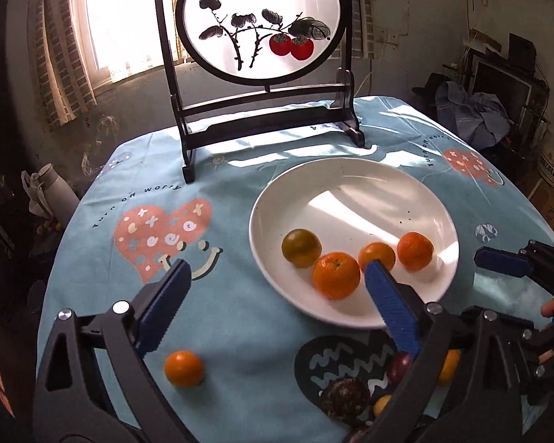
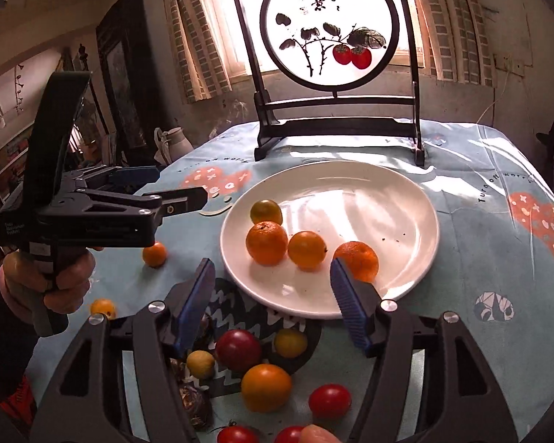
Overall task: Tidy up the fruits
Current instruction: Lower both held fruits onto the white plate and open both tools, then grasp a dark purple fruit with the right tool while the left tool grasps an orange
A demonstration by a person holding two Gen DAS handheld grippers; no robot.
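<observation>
Four citrus fruits point(image 1: 336, 275) lay on the white plate point(image 1: 351, 184), while the left gripper point(image 1: 277, 277) and right gripper point(image 2: 271, 273) both stood open and empty. Only the right wrist view showed the loose pile nearest the camera (red tomatoes point(image 2: 329, 401), a yellow-orange fruit point(image 2: 266, 387)) and the hand point(image 2: 48, 280) holding the left gripper.

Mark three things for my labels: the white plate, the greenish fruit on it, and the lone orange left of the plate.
white plate point(image 2: 399, 199): right wrist view, bare inner surface.
greenish fruit point(image 2: 266, 212): right wrist view, its middle.
lone orange point(image 1: 184, 367): left wrist view, its middle.
</observation>
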